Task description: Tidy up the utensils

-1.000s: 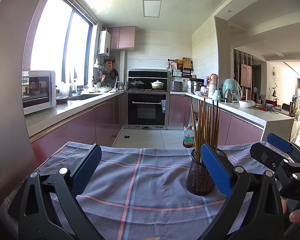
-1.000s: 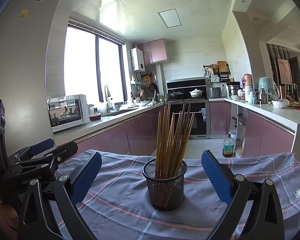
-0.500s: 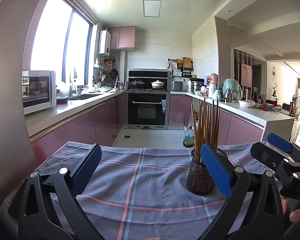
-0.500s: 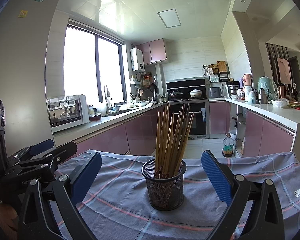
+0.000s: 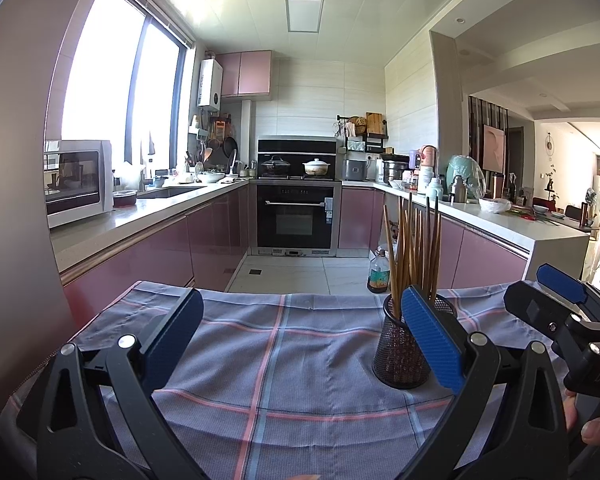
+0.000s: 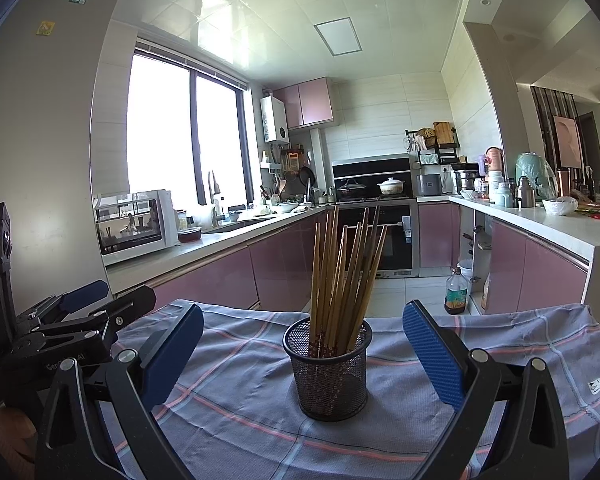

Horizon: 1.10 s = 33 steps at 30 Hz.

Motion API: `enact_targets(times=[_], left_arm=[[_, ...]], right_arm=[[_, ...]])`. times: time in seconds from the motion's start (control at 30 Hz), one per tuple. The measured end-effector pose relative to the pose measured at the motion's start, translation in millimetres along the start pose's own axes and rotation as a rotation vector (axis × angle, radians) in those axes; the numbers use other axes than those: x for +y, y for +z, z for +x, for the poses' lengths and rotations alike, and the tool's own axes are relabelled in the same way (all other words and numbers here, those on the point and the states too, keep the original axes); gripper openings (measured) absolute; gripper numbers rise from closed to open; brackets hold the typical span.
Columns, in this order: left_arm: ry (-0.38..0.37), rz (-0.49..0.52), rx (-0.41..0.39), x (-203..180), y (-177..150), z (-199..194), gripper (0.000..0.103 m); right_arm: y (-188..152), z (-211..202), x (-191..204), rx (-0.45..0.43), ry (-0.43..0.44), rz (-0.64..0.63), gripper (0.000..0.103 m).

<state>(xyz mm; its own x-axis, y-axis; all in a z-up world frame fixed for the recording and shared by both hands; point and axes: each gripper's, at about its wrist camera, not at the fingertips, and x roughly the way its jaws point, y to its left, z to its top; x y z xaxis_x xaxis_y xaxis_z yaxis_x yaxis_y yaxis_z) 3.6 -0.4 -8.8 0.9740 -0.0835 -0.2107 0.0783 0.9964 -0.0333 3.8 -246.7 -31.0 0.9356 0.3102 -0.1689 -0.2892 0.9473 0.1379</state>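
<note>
A black wire-mesh cup (image 6: pixel 327 368) of brown wooden chopsticks (image 6: pixel 346 268) stands upright on a grey-blue plaid cloth (image 6: pixel 236 384), ahead of and centred between the wide-spread blue pads of the right gripper (image 6: pixel 303 354). The left gripper (image 5: pixel 300 340), also spread wide and empty, has the cup beside its right pad. Body lettering is only partly legible.

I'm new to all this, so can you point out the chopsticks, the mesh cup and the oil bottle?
chopsticks (image 6: pixel 346 276), right wrist view, mid-bundle.
mesh cup (image 6: pixel 329 380), right wrist view, front wall.
oil bottle (image 6: pixel 456 293), right wrist view, label.
</note>
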Motion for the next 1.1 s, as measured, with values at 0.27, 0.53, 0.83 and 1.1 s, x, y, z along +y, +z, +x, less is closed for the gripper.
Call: enact_targets(times=[0.27, 0.53, 0.83, 1.1], left_arm=[[0.001, 0.002, 0.006, 0.6, -3.5, 0.2, 0.098], [0.013, 0.002, 0.003, 2.8, -3.1, -2.2, 0.098], [0.015, -0.004, 0.051, 6.7, -5.3, 4.1, 0.098], [0.021, -0.008, 0.186, 19.1, -15.2, 32.9, 0.098]], right_arm=[[0.5, 0.4, 0.1, 0.001, -0.002, 0.002, 0.097], [0.9, 0.5, -0.4, 0.002, -0.004, 0.003, 0.097], [-1.8, 1.2, -6.3, 0.026, -0.023, 0.003, 0.097], [-20.0, 22.0, -62.3, 0.248, -0.21, 0.007, 0.097]])
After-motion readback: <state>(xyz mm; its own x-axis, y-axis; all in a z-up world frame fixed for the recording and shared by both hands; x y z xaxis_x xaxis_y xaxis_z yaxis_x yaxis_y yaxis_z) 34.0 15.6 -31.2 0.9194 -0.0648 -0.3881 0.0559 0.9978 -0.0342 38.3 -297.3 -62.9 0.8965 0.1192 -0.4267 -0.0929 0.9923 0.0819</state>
